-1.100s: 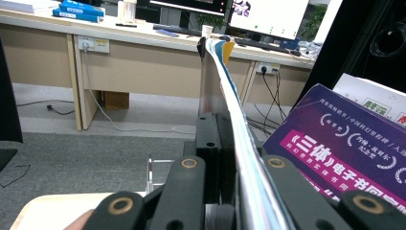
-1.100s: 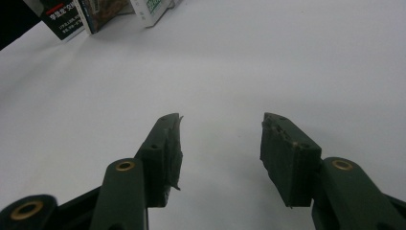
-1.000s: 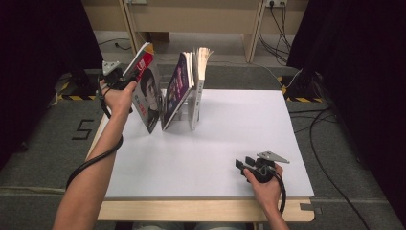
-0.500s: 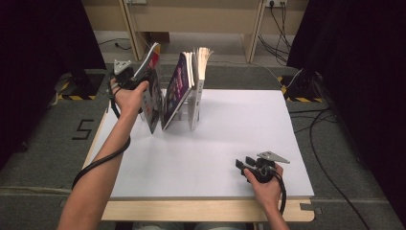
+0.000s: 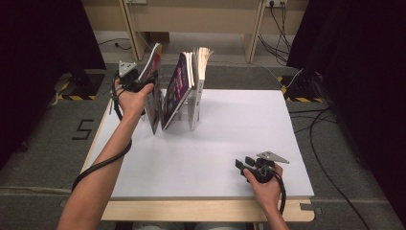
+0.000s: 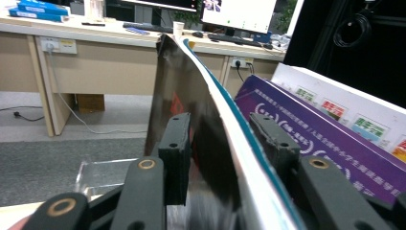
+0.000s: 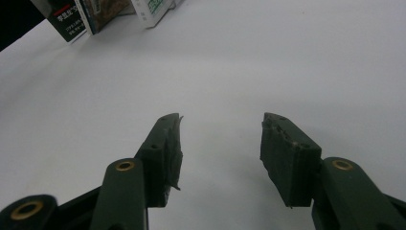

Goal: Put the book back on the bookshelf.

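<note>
A thin magazine with a dark cover (image 5: 154,98) stands on edge at the far left of the white table (image 5: 230,139), leaning toward a purple book (image 5: 178,86) and a white book (image 5: 198,79). My left gripper (image 5: 140,82) is at the magazine's upper edge. In the left gripper view the magazine (image 6: 206,120) runs between the jaws of my left gripper (image 6: 225,143), which have just been opening; both pads stand off it. The purple book (image 6: 330,143) lies just right of it. My right gripper (image 5: 242,165) rests open near the front right edge; nothing is between the jaws of my right gripper (image 7: 220,143).
A clear stand (image 5: 186,112) props the books from behind, also seen as a clear plate (image 6: 103,172) in the left gripper view. Wooden desk legs (image 5: 129,24) and cables (image 5: 321,129) lie on the floor beyond and beside the table. Book bottoms (image 7: 91,17) show far off.
The left hand has carried the magazine to the right, closer against the purple book and more upright. The left jaws have spread apart. The right hand has not moved.
</note>
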Demonstrator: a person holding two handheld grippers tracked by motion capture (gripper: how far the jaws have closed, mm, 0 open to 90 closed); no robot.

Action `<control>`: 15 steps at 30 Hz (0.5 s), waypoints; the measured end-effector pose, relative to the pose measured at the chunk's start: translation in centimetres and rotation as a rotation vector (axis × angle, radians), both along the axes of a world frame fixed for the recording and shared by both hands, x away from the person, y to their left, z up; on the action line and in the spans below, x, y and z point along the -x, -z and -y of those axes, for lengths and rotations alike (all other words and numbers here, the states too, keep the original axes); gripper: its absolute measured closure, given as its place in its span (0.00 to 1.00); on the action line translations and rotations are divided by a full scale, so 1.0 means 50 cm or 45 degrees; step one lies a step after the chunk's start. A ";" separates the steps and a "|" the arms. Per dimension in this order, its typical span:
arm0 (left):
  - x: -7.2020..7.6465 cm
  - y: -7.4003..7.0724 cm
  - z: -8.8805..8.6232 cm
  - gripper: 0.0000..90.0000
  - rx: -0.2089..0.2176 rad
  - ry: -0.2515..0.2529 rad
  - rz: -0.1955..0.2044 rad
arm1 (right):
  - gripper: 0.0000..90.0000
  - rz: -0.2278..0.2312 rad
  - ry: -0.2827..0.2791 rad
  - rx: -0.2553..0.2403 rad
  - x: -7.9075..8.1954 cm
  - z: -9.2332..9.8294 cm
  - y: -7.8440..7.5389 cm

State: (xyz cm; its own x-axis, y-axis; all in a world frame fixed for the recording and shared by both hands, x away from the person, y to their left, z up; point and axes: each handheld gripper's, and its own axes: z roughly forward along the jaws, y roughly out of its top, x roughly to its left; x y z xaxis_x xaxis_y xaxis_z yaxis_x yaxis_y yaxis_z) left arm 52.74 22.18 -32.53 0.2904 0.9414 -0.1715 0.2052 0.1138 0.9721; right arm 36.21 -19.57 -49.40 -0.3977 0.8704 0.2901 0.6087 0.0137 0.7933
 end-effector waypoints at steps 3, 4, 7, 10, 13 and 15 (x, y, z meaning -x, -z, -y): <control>0.003 0.000 0.007 0.65 -0.018 0.010 0.006 | 0.54 0.002 0.001 -0.001 0.001 0.001 0.000; 0.004 0.001 0.008 0.64 -0.018 0.014 0.004 | 0.54 0.003 0.001 -0.001 0.001 0.001 0.000; 0.008 0.000 0.014 0.61 -0.024 0.028 0.008 | 0.54 0.008 0.001 0.002 0.000 0.002 0.000; 0.011 0.000 0.017 0.55 -0.027 0.034 0.002 | 0.54 0.004 0.002 -0.001 0.001 0.001 -0.001; 0.014 -0.001 0.019 0.51 -0.031 0.030 0.007 | 0.54 0.007 0.000 0.001 0.001 0.000 -0.001; 0.016 -0.001 0.018 0.50 -0.033 0.031 0.010 | 0.54 0.007 0.000 0.002 0.001 0.000 -0.001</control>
